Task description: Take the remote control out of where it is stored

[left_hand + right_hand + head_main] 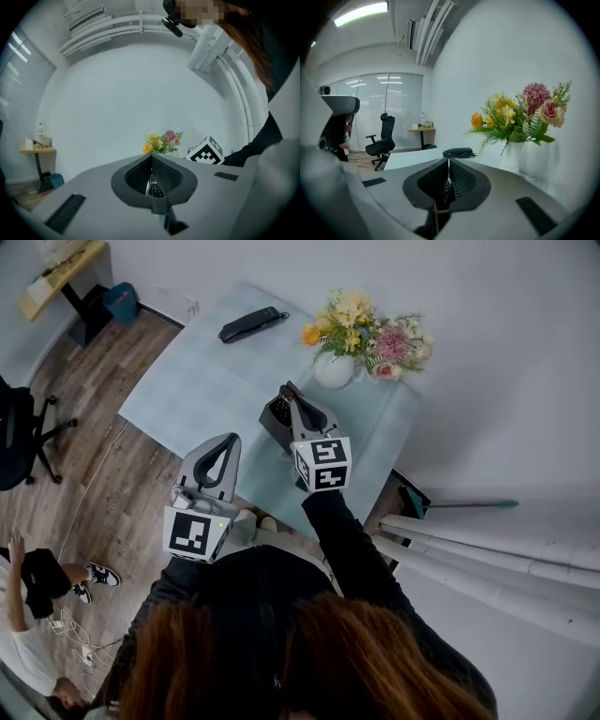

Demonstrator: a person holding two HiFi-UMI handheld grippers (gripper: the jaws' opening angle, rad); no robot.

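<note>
On the bench (187, 381), the remote control (279, 410) seems to stand on end in a black box (270, 425), just below the right gripper (291, 395). Its fingers are pressed together and empty. The left gripper (232, 438), likewise closed and empty, hangs farther off.

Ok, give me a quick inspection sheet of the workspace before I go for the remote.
Surface: table, pale blue cloth.
Job's things: remote control inside dark holder.
Clutter: flower vase; black case.
Grippers: left gripper jaws together, short of the holder; right gripper jaws together, over the holder.
Cables: white cables on wood floor.
Surroundings: office chair, side desk, person on floor.
</note>
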